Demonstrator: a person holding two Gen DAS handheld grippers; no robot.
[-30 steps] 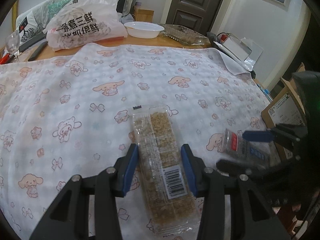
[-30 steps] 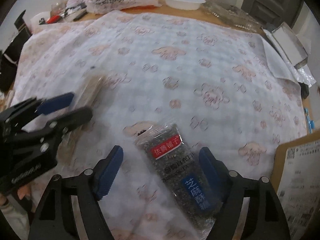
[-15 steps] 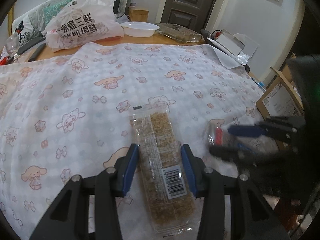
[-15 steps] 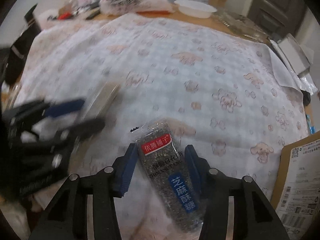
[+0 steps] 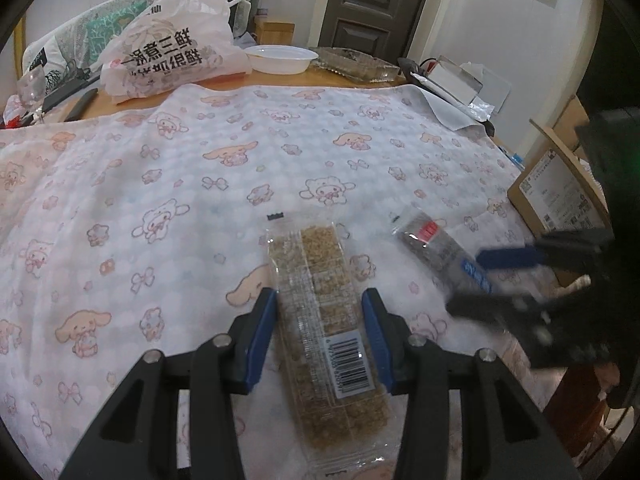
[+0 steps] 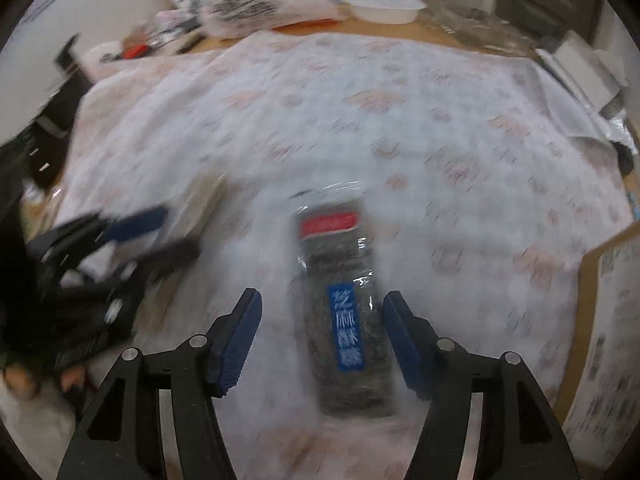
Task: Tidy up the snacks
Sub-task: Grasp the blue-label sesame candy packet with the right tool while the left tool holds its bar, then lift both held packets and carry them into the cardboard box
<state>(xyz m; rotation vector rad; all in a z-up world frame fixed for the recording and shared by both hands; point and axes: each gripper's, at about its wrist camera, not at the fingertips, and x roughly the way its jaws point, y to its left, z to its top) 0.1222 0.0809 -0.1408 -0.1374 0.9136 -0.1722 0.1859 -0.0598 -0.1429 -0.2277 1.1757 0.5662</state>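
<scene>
My left gripper (image 5: 319,330) is shut on a long clear pack of tan grain bars (image 5: 326,320) with a barcode label, held over the patterned tablecloth (image 5: 180,184). My right gripper (image 6: 322,334) stands open around a dark sesame snack pack (image 6: 344,300) with a red and a blue label; its pads (image 6: 240,336) are apart from the pack. The right wrist view is blurred. The sesame pack (image 5: 436,246) and the right gripper (image 5: 486,280) also show at the right of the left wrist view. The left gripper (image 6: 154,236) shows at the left of the right wrist view.
At the far table edge lie a printed plastic bag (image 5: 168,56), a white bowl (image 5: 282,58) and a clear tray (image 5: 354,64). A cardboard box (image 5: 560,192) stands off the table's right side. Clutter lies at the far left (image 5: 32,92).
The right gripper's jaws have opened wider around the sesame pack after closing on it, and the pack now lies straight between them. The left gripper still holds the grain bar pack.
</scene>
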